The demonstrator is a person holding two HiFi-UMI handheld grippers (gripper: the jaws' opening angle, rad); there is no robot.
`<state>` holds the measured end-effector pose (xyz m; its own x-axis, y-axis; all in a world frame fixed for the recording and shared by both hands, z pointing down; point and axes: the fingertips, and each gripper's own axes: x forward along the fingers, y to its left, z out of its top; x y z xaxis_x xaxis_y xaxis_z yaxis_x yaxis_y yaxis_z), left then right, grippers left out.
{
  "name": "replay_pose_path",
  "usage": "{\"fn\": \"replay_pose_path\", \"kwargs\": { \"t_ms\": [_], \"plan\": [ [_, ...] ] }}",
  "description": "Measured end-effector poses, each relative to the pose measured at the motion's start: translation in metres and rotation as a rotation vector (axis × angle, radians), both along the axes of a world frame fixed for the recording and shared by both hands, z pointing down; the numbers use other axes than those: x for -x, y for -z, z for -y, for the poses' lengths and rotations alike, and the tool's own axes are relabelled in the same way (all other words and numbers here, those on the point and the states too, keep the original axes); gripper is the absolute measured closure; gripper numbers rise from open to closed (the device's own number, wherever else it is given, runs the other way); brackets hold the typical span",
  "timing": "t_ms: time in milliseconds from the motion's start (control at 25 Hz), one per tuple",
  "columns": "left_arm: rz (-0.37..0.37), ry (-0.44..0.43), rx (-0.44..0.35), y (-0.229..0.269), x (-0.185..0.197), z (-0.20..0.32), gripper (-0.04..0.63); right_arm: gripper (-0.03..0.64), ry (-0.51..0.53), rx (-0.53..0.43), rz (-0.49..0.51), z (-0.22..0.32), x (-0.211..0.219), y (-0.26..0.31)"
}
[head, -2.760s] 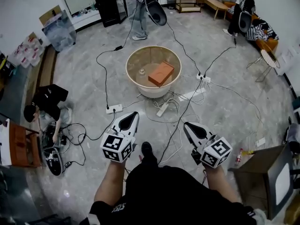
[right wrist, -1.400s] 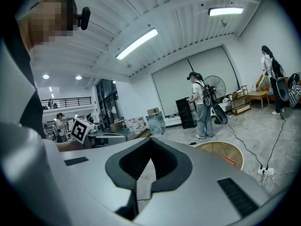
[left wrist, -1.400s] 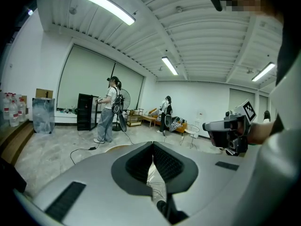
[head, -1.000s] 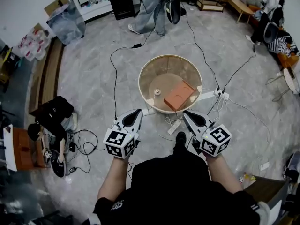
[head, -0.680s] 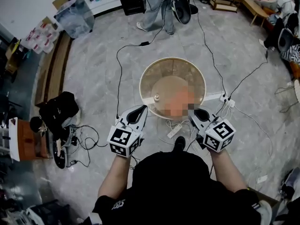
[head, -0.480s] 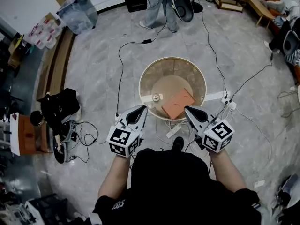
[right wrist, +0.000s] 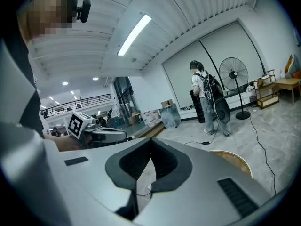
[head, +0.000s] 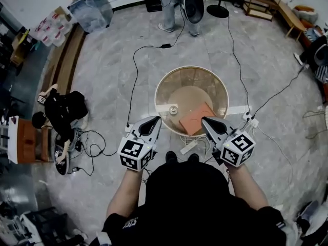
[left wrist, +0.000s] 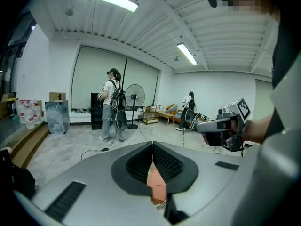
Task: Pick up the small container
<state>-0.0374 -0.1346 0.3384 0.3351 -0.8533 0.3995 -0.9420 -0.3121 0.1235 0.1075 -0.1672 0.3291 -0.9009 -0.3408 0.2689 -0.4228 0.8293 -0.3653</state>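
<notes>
The small container (head: 172, 108), a little pale round pot, stands inside a round beige tub (head: 191, 68) on the floor, left of a flat orange box (head: 193, 120). My left gripper (head: 155, 120) is shut and empty, its tip at the tub's near left rim, short of the container. My right gripper (head: 206, 121) is also shut and empty, with its tip over the near edge of the orange box. In the left gripper view the pads of the left gripper (left wrist: 153, 146) meet, and a strip of the orange box (left wrist: 157, 186) shows below them. The right gripper (right wrist: 150, 141) shows its pads together too.
Cables and a white power strip (head: 187, 146) lie on the grey floor by the tub. A person (head: 169, 4) and a black fan (head: 195, 4) stand beyond it. Another person (head: 59, 109) crouches at left next to a brown crate (head: 25, 142).
The tub has come closer and now lies just ahead of both gripper tips. Both grippers stay shut and side by side.
</notes>
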Motion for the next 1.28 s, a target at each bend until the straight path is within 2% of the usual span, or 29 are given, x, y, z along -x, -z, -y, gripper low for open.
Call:
{"fn": "replay_pose_path", "kwargs": {
  "t_ms": [200,480,680,920,1280],
  "plan": [
    [-0.056,0.024,-0.017,-0.010,0.037,0.003,0.578,0.603,0.030,-0.004,-0.051,-0.009,0.040,-0.005],
    [-0.095,0.031,-0.001,-0.026,0.075,0.003,0.578,0.603,0.018,0.018,-0.037,-0.015,0.079,-0.007],
    [-0.087,0.029,0.022,-0.035,0.080,0.010,0.578,0.603,0.021,0.056,-0.053,-0.012,0.084,-0.024],
    [-0.078,0.042,0.085,-0.045,0.074,0.025,0.578,0.603,0.028,0.103,-0.022,0.016,0.085,-0.039],
    [-0.074,0.046,0.144,-0.112,0.079,0.080,0.578,0.603,0.089,0.172,-0.090,0.053,0.106,-0.121]
  ]
}}
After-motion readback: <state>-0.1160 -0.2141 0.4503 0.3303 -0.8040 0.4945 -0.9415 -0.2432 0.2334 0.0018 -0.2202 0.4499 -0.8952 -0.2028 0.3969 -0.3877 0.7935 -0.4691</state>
